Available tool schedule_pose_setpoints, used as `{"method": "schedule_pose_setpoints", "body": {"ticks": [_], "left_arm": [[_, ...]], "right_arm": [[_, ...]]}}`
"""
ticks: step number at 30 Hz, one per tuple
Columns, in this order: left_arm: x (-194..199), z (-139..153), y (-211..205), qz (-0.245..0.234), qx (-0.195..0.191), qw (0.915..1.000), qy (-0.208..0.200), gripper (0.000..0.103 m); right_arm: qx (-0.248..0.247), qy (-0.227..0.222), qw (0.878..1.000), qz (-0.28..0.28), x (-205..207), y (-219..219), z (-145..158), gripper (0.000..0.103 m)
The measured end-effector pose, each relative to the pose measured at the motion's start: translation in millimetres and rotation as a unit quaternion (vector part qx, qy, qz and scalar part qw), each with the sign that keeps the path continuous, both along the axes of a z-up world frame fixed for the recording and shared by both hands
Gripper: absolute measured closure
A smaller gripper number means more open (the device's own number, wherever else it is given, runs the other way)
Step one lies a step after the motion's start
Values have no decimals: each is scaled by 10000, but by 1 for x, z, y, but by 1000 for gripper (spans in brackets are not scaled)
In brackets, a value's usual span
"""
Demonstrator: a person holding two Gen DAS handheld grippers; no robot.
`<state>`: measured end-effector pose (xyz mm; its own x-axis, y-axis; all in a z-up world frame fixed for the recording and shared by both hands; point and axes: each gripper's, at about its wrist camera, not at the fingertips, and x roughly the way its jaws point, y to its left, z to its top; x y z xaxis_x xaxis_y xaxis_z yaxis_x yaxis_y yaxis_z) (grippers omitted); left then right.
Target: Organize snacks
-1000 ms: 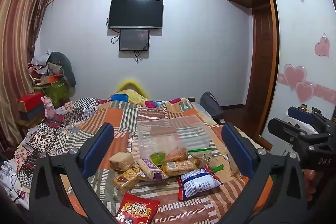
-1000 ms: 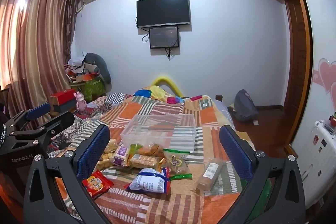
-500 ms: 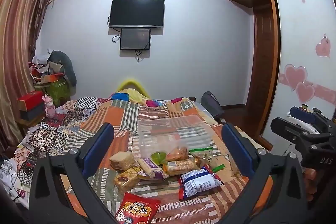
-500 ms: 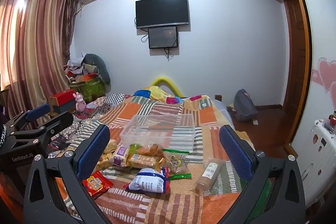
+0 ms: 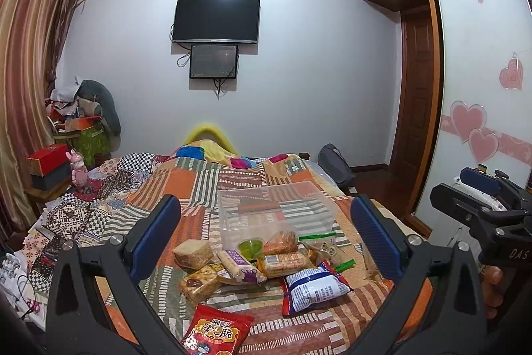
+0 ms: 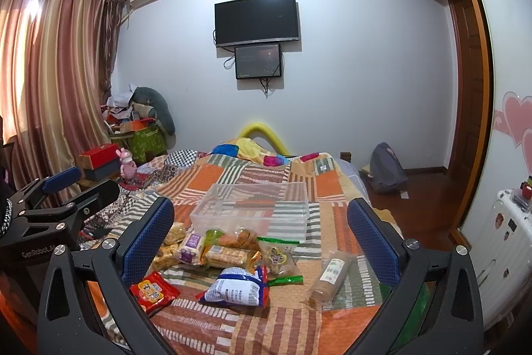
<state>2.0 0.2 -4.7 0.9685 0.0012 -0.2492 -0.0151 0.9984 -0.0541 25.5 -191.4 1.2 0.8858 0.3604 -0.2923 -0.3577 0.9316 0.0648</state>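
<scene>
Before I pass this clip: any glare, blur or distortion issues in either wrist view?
Left wrist view: sharp, evenly lit, strong fisheye bending of the wardrobe, dark vignette corners. Right wrist view: same bending, backlit curtain with one blown-out spot, snacks like the blue-white bag still readable.

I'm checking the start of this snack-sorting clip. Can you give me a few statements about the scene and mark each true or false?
1. The clear plastic box holds no snacks. True.
2. The left gripper is shut on a packet. False: its jaws stand wide apart, holding nothing.
3. The red packet lies nearer the camera than the blue and white bag. True.
4. The snacks lie on a bare wooden table. False: they lie on a striped patchwork bedspread.
5. The right gripper is open. True.
</scene>
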Motion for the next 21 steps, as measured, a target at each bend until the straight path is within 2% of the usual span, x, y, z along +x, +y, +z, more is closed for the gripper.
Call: {"method": "schedule_pose_setpoints", "body": {"ticks": [21], "left_arm": [[-2, 1, 0, 25, 40, 10000, 4, 0]], "right_arm": [[13, 8, 10000, -8, 0, -1, 1, 0]]}}
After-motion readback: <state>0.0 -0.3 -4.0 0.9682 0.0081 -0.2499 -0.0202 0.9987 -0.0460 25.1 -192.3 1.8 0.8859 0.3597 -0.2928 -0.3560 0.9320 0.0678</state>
